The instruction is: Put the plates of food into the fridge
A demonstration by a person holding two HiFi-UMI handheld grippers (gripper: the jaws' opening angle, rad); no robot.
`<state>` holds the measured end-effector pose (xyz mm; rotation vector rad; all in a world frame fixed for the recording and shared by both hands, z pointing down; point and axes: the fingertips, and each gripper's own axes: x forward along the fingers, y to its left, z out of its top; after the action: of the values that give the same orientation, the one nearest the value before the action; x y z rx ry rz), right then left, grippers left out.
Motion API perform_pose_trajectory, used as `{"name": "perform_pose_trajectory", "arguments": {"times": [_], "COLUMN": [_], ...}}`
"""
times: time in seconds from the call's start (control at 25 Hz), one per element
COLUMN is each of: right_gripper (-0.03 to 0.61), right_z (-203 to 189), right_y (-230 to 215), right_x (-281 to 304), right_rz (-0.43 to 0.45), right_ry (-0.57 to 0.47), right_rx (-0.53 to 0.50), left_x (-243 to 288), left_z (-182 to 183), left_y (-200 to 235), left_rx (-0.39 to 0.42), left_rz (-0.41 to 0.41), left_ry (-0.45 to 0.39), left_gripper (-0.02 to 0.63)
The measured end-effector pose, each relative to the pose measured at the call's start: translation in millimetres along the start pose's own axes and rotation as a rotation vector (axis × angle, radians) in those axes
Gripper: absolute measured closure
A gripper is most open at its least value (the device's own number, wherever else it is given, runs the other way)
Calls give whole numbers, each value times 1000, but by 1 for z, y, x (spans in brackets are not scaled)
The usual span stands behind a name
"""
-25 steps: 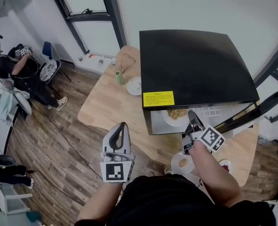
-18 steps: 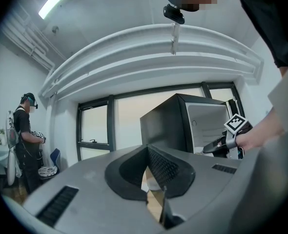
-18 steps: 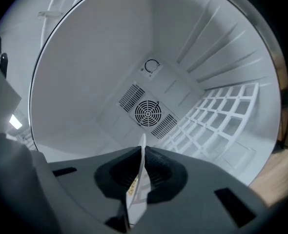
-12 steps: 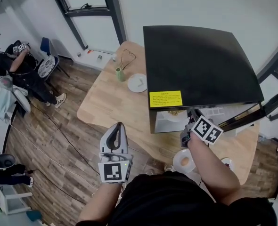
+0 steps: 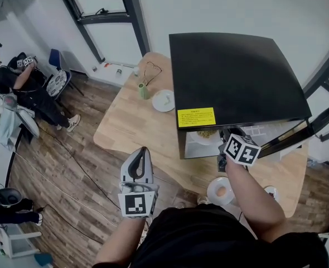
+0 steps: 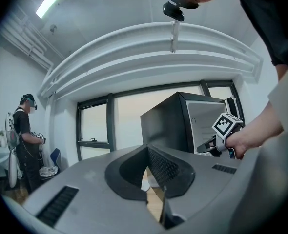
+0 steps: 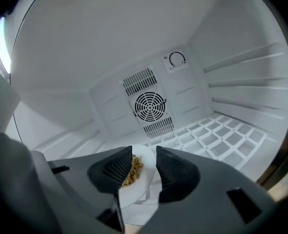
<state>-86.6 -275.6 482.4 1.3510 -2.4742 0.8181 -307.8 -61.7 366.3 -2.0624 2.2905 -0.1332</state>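
The plate with brownish noodles [image 7: 135, 186] stood inside the black fridge [image 5: 237, 77], low and near its open front. The right gripper [image 7: 144, 152] reached into the fridge. Its jaws had just been opening and were spread on both sides of the plate's rim, not pressing it. The left gripper [image 5: 142, 152] had its jaws pressed together on nothing.

On the wooden table [image 5: 131, 127] we saw a white plate [image 5: 163, 100] near a green cup [image 5: 144, 90]. Another plate with a brown piece of food [image 5: 220, 192] lay before the fridge. A person [image 5: 19, 85] sat at the room's far left, on the wooden floor [image 5: 58, 166].
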Motion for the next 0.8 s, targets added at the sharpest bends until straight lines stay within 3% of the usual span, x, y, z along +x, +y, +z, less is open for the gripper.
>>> {"name": "perform_pose_trajectory", "arguments": {"times": [0.32,0.52,0.8], "right_gripper": [425,425,425], "right_z": [11,15,4], "right_y": [-5,-15,-64], "right_x": [-41,-79,-137], "right_rz": [0,73,7], "right_ry": [-94,-194,-261], "right_rx": [-134,-79,-5], "left_x": [11,12,26], "left_z": [5,-1,3], "left_y": [-33,-53,-113], "left_rx": [-12,-9,-27], "left_rz": [-120,-158,-298], "left_ry": [-17,-11,-43], "left_gripper": [611,609,609]}}
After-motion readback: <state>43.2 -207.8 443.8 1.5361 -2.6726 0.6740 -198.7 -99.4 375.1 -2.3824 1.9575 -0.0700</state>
